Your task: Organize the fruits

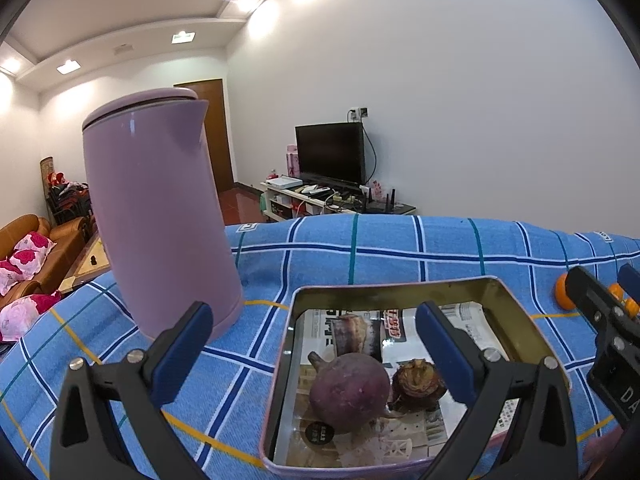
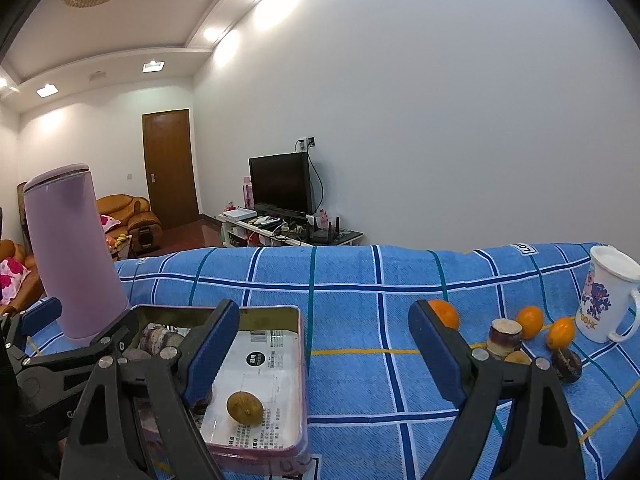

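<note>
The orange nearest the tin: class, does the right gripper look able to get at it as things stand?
Probably yes. The right gripper is open and empty, and the orange lies on bare cloth just beyond its right finger, nothing between.

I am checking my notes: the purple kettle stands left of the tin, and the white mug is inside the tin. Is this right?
Not fully. The mug is not inside the tin; it stands on the blue cloth at the far right, beside the oranges, as the right wrist view shows. The kettle does stand left of the tin.
</note>
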Tool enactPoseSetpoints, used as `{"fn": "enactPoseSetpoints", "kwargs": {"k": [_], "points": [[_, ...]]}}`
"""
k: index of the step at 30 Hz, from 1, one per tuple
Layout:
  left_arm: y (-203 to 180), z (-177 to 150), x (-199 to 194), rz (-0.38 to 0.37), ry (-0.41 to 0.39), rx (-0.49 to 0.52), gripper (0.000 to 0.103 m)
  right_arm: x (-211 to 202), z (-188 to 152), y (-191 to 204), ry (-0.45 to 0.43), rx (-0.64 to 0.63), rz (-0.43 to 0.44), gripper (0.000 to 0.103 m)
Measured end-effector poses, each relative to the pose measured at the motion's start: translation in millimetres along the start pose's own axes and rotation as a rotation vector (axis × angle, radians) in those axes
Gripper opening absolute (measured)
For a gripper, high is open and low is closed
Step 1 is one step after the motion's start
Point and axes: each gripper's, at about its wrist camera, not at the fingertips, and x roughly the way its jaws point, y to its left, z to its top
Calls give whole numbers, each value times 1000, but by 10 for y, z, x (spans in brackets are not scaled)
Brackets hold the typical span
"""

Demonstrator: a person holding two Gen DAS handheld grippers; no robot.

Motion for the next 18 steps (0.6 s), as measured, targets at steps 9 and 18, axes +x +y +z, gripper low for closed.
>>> {"fn": "enactPoseSetpoints", "kwargs": {"k": [9,18], "points": [[-7,-3,-18,0,-3,1,103,-11,-3,-53,8,7,-9,88],[-31,-15,-41,-2,-5,0,103,-35,-7,-78,13,-3,-20,88]]}}
